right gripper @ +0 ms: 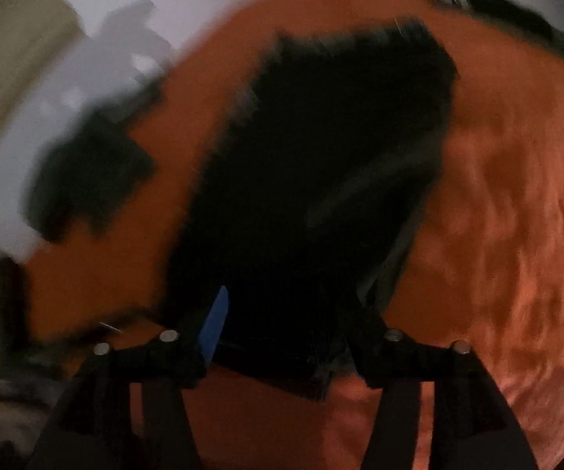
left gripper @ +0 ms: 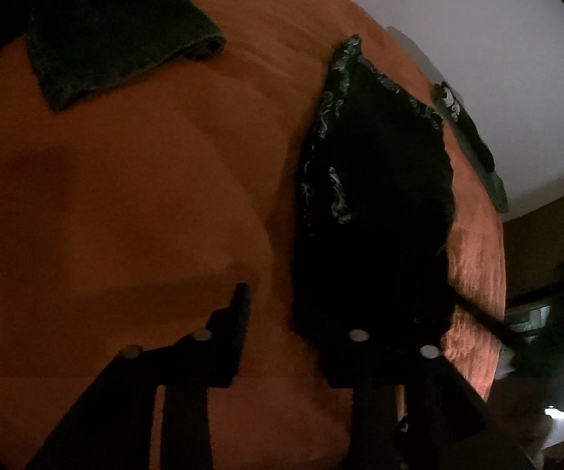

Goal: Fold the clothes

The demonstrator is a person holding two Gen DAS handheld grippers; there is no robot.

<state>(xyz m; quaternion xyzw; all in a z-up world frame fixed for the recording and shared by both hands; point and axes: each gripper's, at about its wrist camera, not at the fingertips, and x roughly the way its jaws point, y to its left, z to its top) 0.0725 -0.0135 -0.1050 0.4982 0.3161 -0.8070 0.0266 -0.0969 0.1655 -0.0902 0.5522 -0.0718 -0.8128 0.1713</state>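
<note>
A black garment point(left gripper: 376, 203) with a pale patterned border lies flat on the orange cover point(left gripper: 125, 196). My left gripper point(left gripper: 301, 313) hangs at its near left edge. Its jaws are open, with orange cover showing in the gap. Its right finger is lost against the black cloth. The right wrist view is blurred. There the same black garment point(right gripper: 321, 156) fills the middle, and my right gripper point(right gripper: 293, 313) stands open over its near edge. The cloth lies between the blue-padded left finger point(right gripper: 215, 325) and the right one. I see no pad pressing on it.
A dark folded garment point(left gripper: 117, 39) rests at the far left of the cover. Another dark item point(left gripper: 474, 137) with white marks lies along the far right edge. Pale floor point(left gripper: 477, 19) shows beyond the cover. A dark blurred shape point(right gripper: 86, 172) sits at the cover's left edge.
</note>
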